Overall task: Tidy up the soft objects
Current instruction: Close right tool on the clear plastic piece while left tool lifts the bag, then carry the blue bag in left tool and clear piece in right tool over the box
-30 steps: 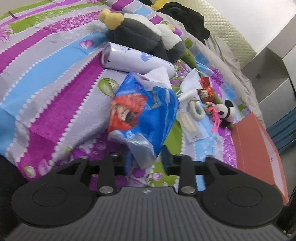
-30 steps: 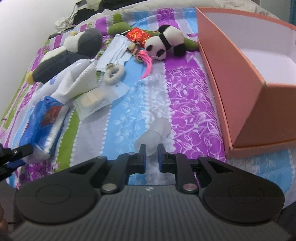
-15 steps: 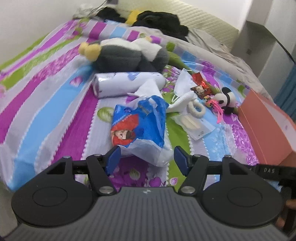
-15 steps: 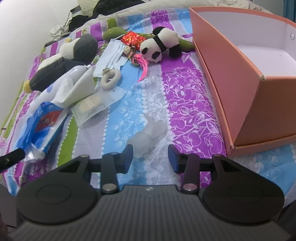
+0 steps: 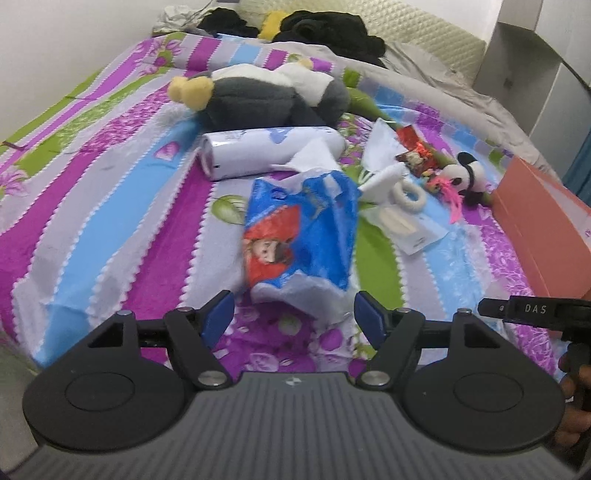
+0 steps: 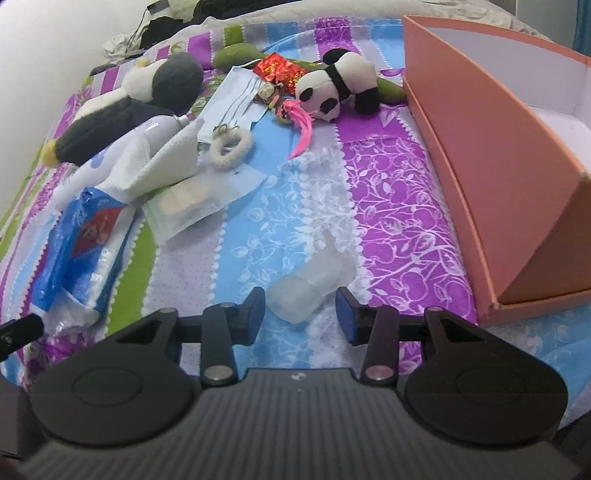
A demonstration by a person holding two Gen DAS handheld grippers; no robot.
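Observation:
My left gripper [image 5: 295,317] is open, just short of the near end of a blue and red tissue pack [image 5: 301,240] lying on the striped bedspread. My right gripper [image 6: 301,312] is open, its jaws on either side of a clear soft plastic packet [image 6: 314,284] without touching it. A penguin plush [image 5: 266,94] lies at the back, and a small panda plush [image 6: 332,92] beside the orange box [image 6: 491,162]. A white roll [image 5: 266,153], a fluffy white ring [image 6: 231,146], a face mask [image 6: 236,99] and a flat wrapped pad [image 6: 199,199] lie between them.
The open orange box is at the right, with a white inside. Dark clothes [image 5: 325,31] are piled at the bed's head. The bed's near edge is just below both grippers. My right gripper's tip [image 5: 532,314] shows at the right in the left wrist view.
Both grippers opened: the left let go of the tissue pack and drew back and up, the right let go of the clear packet. Both objects now lie on the bed.

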